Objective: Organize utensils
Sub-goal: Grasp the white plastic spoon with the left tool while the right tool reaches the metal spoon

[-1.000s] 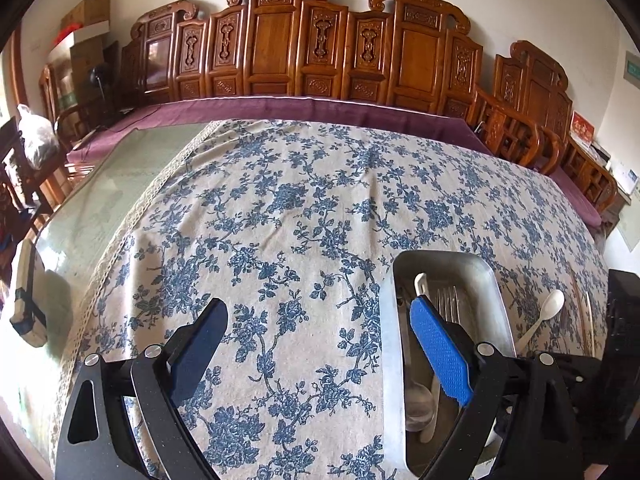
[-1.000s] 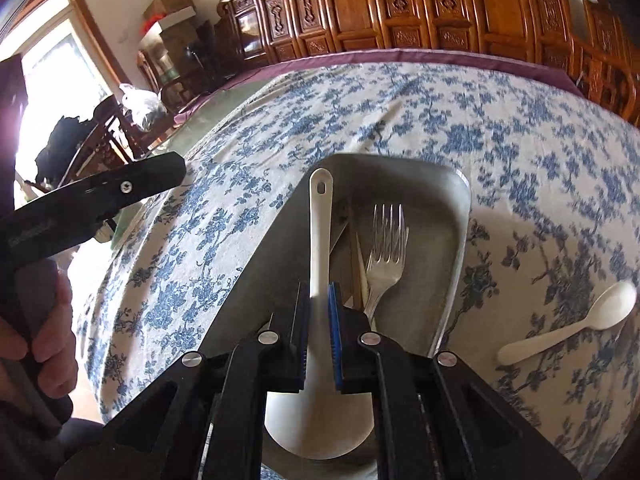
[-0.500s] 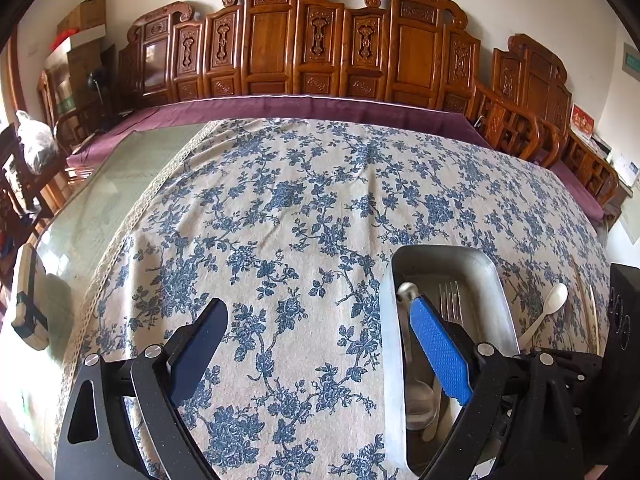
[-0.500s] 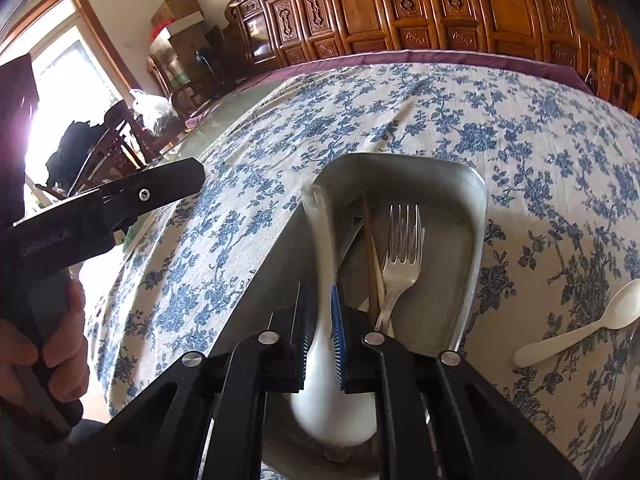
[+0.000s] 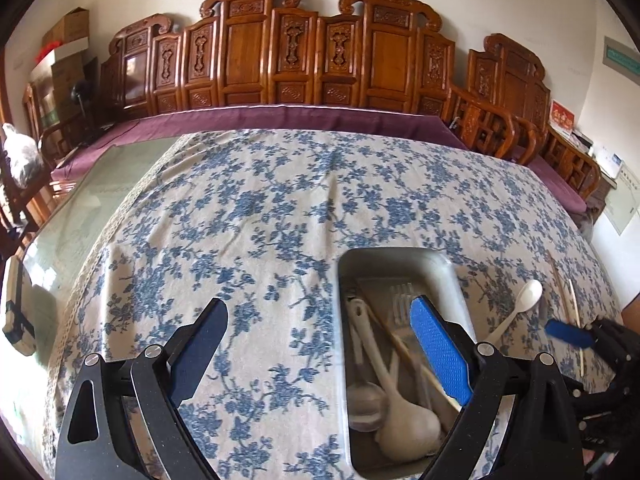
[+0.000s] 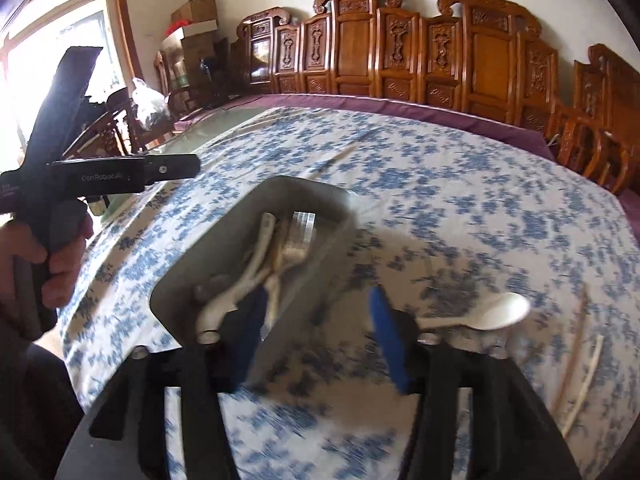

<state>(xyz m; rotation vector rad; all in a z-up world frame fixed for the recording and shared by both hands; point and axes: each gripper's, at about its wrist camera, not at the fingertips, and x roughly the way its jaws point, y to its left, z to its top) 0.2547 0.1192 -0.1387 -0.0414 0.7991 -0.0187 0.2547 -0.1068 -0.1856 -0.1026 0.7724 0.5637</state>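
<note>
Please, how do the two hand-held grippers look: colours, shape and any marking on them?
Both are black plastic. The left gripper has two angular fingers with silver screws and flat blue textured pads. From the right wrist view, its body shows white lettering, too blurred to read fully. The right gripper has matching black fingers and blue pads.

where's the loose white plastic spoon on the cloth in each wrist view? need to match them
Left wrist: white plastic spoon at right, on the blue floral tablecloth, right of the metal tray.
Right wrist: lower right, blurred, again right of the tray, just beyond the right gripper, whose jaws are opening with nothing between them.
Shared landmark: the tray.
</note>
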